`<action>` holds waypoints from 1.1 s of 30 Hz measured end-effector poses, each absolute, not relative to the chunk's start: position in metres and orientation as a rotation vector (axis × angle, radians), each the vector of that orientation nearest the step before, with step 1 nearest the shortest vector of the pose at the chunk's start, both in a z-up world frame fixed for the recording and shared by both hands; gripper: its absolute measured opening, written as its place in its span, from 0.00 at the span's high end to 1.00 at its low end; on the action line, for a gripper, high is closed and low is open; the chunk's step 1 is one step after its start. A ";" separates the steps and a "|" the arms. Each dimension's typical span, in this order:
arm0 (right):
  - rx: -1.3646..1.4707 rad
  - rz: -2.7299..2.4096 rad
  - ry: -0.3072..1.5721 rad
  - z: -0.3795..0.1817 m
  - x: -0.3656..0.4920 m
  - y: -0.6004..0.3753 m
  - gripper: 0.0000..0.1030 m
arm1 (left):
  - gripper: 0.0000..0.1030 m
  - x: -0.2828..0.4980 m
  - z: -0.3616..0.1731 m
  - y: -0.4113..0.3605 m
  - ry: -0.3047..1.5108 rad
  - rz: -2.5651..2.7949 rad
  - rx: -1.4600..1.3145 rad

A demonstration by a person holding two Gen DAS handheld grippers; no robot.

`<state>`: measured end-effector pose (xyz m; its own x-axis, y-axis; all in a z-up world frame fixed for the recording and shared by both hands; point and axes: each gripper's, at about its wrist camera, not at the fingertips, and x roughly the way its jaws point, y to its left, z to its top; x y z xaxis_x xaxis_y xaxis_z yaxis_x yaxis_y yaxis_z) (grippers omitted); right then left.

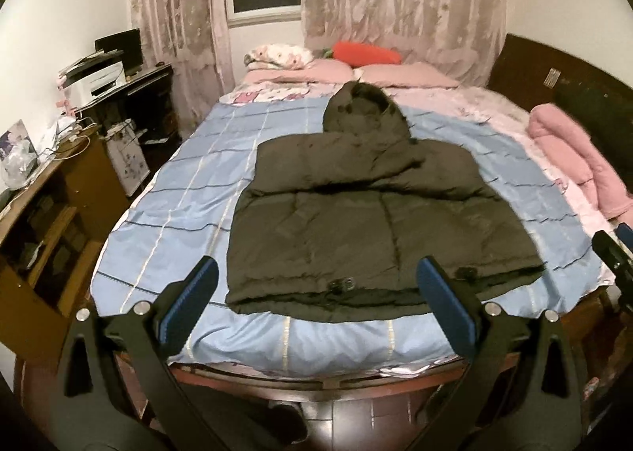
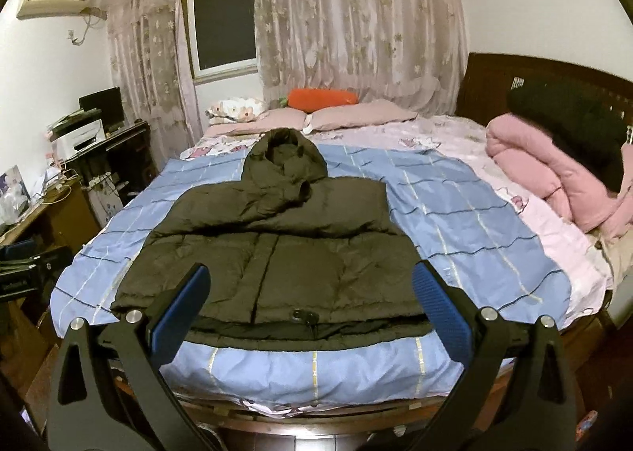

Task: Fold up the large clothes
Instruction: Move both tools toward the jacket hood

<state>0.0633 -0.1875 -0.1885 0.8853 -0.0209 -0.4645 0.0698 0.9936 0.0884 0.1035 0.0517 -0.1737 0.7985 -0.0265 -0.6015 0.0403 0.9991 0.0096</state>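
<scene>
Bed: a wide bed [image 1: 178, 190] fills the room, a blue checked sheet [image 2: 455, 213] spread over its near part and a pale pink patterned sheet beyond.
Curtains: lace curtains [image 2: 356, 35] hang along the far wall, parted at a dark window [image 2: 223, 12].
Headboard: dark wood [image 2: 554, 83], at the far right.
Jacket: a dark olive puffer jacket [image 1: 356, 221] lies flat on the blue sheet, front up, hood [image 2: 285, 158] pointing far, hem near the bed's near edge (both sleeves look folded in across the chest).
Quilt: a bundled pink quilt [image 2: 554, 174] sits on the bed's right side, well apart from the jacket.
Desk: dark desk [image 1: 134, 95] at far left, carrying a white printer [image 1: 103, 79] and a monitor.
Pillows: pink pillows [image 2: 356, 112] at the far end, an orange carrot-shaped cushion [image 2: 320, 97] behind them.
Left gripper: left gripper [image 1: 316, 292] hangs above the hem, its blue-padded jaws spread wide, nothing between them.
Right gripper: right gripper [image 2: 312, 300] hangs above the hem too, jaws spread wide and empty.
</scene>
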 end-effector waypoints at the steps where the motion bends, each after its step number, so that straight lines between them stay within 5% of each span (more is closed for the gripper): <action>1: 0.100 -0.050 0.477 -0.187 0.061 -0.188 0.01 | 0.02 0.101 -0.172 0.052 0.641 -0.041 0.013; 20: 0.053 -0.064 0.503 -0.184 0.063 -0.178 0.01 | 0.02 0.102 -0.175 0.054 0.654 -0.062 -0.016; 33: 0.066 -0.035 0.534 -0.159 0.117 -0.187 0.01 | 0.02 0.174 -0.148 0.052 0.686 -0.110 -0.006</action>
<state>0.1170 -0.1873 -0.1592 0.8600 -0.0162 -0.5100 0.0505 0.9973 0.0534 0.1739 0.0518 -0.1483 0.7684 -0.1030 -0.6316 0.0993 0.9942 -0.0412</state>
